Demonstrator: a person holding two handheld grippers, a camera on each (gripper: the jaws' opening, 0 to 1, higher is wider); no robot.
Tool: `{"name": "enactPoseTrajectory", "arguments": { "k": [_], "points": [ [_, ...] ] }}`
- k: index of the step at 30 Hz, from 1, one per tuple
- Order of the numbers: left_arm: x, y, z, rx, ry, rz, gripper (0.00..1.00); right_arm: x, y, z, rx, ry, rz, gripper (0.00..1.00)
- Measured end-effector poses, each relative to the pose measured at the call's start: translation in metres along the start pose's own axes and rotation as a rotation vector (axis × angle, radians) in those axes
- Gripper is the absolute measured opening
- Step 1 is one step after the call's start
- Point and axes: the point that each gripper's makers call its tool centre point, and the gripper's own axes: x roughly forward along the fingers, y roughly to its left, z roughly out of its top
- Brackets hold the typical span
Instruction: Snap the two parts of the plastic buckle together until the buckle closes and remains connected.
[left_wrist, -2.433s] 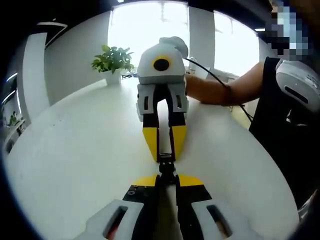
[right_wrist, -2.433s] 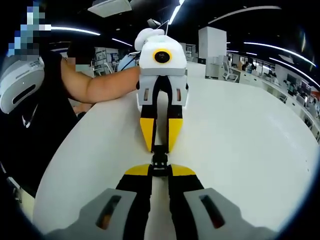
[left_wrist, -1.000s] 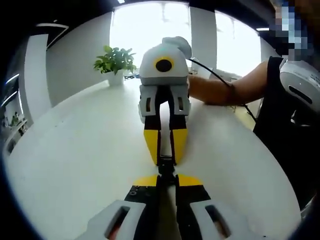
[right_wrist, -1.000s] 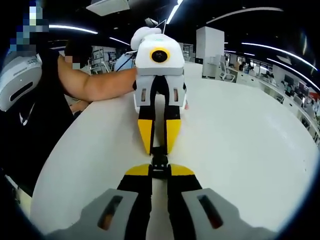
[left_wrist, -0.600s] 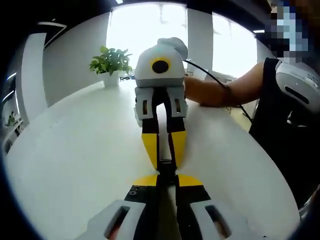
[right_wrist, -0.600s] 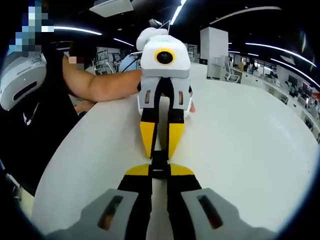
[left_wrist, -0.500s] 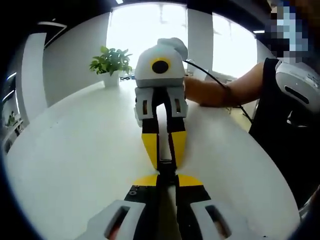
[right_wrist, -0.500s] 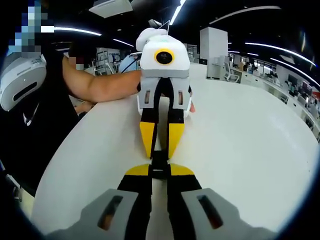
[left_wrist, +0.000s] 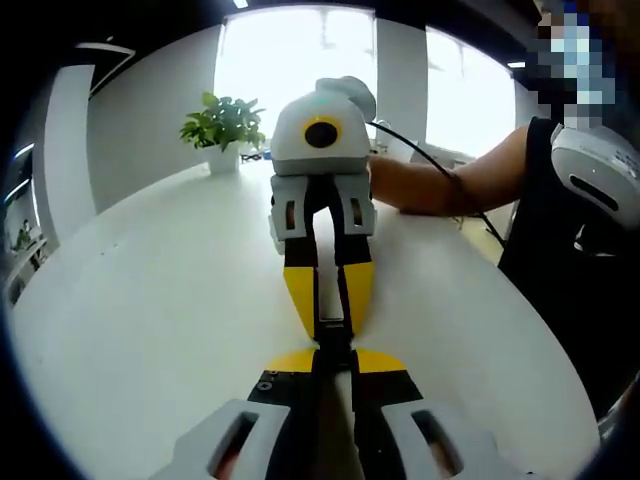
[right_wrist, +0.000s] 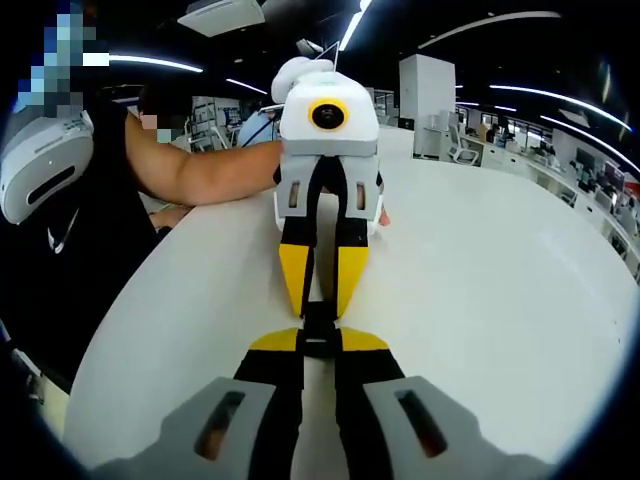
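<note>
Buckle (right_wrist: 319, 325): lay between opposing tips, over the table (right_wrist: 480, 300).
Left gripper (left_wrist: 333, 352): clamped on buckle.
Right gripper (right_wrist: 319, 338): clamped on buckle.

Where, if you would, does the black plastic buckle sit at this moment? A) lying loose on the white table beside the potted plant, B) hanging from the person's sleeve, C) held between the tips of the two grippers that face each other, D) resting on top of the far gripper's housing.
C: the black buckle is pinched between the right gripper and the facing left gripper, over the white table.
</note>
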Motion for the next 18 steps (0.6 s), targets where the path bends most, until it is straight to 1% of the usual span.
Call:
{"name": "enactPoseTrajectory", "arguments": {
  "k": [10, 18],
  "points": [
    [-0.0014, -0.0014, 0.0006, -0.002, -0.01, -0.001, 0.09, -0.0007, 0.0003, -0.0002, 0.007, -0.006, 0.004, 0.08],
    [-0.0033, -0.0021, 0.0002, 0.03, -0.015, 0.002, 0.11, -0.0005, 0.001, 0.0004, 0.004, -0.009, 0.003, 0.08]
  ]
}}
